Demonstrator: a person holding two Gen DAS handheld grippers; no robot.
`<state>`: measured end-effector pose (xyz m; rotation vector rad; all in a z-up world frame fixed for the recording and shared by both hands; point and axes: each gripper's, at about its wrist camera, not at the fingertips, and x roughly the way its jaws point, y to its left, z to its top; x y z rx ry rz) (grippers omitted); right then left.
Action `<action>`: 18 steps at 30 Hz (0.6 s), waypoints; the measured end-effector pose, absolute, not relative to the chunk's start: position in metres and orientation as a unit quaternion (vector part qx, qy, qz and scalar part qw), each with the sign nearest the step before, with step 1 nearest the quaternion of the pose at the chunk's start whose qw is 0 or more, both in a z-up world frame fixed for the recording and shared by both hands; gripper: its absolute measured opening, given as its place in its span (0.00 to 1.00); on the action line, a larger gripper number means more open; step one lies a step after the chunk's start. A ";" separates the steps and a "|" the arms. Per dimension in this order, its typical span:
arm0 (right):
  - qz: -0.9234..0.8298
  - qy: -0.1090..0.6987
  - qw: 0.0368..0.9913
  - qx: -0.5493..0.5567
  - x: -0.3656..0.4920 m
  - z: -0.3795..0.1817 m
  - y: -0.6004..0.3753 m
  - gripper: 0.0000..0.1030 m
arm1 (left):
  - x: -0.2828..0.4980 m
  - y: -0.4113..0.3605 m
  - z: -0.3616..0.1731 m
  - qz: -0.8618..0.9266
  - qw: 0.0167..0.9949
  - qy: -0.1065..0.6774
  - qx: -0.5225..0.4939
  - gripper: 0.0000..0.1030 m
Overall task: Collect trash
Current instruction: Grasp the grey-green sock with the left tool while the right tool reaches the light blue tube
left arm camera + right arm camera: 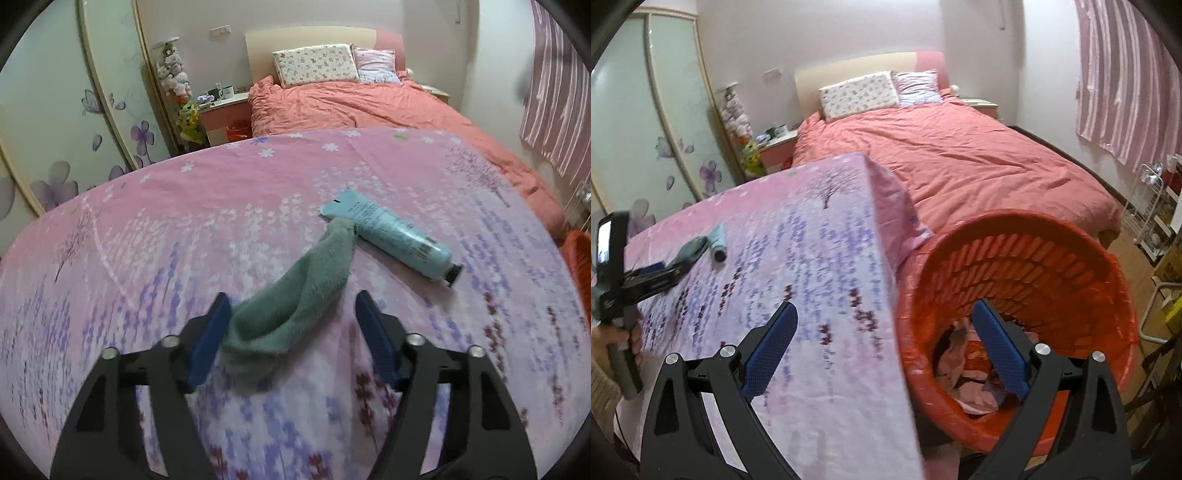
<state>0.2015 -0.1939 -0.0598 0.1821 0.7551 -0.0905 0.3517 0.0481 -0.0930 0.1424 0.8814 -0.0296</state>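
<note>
Grippers over the flowered table

Left gripper (291, 332) spread around a green sock (295, 295) beside a tube (391, 236); right gripper (886, 350) spread, empty, near the red basket (1071, 236).

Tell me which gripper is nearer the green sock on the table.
Left. The left gripper straddles the green sock, jaws open around it. The right gripper is open, off at the red basket.

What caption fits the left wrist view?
Open left gripper around a green sock beside a blue tube on the flowered cloth.
</note>
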 end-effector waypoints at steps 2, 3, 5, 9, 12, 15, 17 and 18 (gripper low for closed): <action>-0.039 0.372 0.924 0.085 0.204 -0.061 -0.188 0.92 | 0.359 0.047 -0.094 -0.011 0.900 0.430 0.065 0.51; -0.036 0.373 0.923 0.085 0.205 -0.061 -0.184 0.92 | 0.360 0.047 -0.094 -0.008 0.902 0.428 0.062 0.45; -0.030 0.377 0.922 0.084 0.209 -0.062 -0.177 0.92 | 0.365 0.051 -0.092 -0.002 0.900 0.432 0.054 0.21; -0.015 0.380 0.921 0.080 0.214 -0.062 -0.159 0.92 | 0.361 0.077 -0.088 0.035 0.898 0.438 0.041 0.12; 0.000 0.383 0.921 0.072 0.218 -0.063 -0.142 0.92 | 0.348 0.101 -0.091 0.056 0.896 0.437 0.048 0.15; 0.016 0.389 0.919 0.064 0.225 -0.066 -0.122 0.92 | 0.339 0.114 -0.094 0.064 0.900 0.427 0.058 0.26; 0.027 0.392 0.918 0.057 0.230 -0.068 -0.107 0.92 | 0.339 0.118 -0.093 0.061 0.900 0.429 0.048 0.27; 0.031 0.392 0.918 0.053 0.233 -0.068 -0.099 0.92 | 0.340 0.118 -0.093 0.061 0.900 0.430 0.050 0.27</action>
